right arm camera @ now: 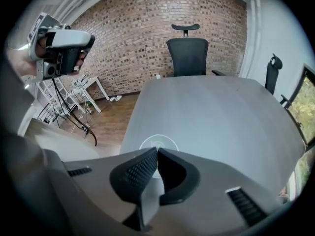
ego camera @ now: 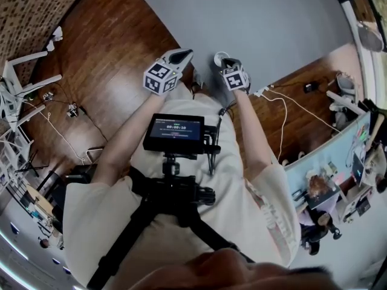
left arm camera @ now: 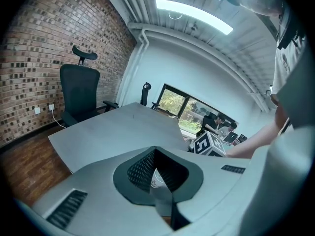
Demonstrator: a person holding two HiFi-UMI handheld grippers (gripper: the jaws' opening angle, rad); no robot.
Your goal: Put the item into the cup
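In the head view both grippers hang over the near edge of the grey table [ego camera: 260, 23]. A white cup [ego camera: 218, 58] stands there, just left of my right gripper [ego camera: 228, 63]. My left gripper [ego camera: 180, 57] is a little further left. In the right gripper view the jaws of my right gripper [right arm camera: 156, 151] are shut tip to tip, with the cup's round rim [right arm camera: 158, 143] directly beyond them. My left gripper [left arm camera: 155, 150] is also shut, and the cup [left arm camera: 156, 179] shows through the hollow below its tips. I see no item between either pair of jaws.
A black office chair [right arm camera: 187, 55] stands at the table's far side before a brick wall. White racks [ego camera: 18, 95] and cables [ego camera: 290, 110] lie on the wooden floor. A camera rig with a screen [ego camera: 174, 132] sits at the person's chest. Other desks [ego camera: 338, 180] are at the right.
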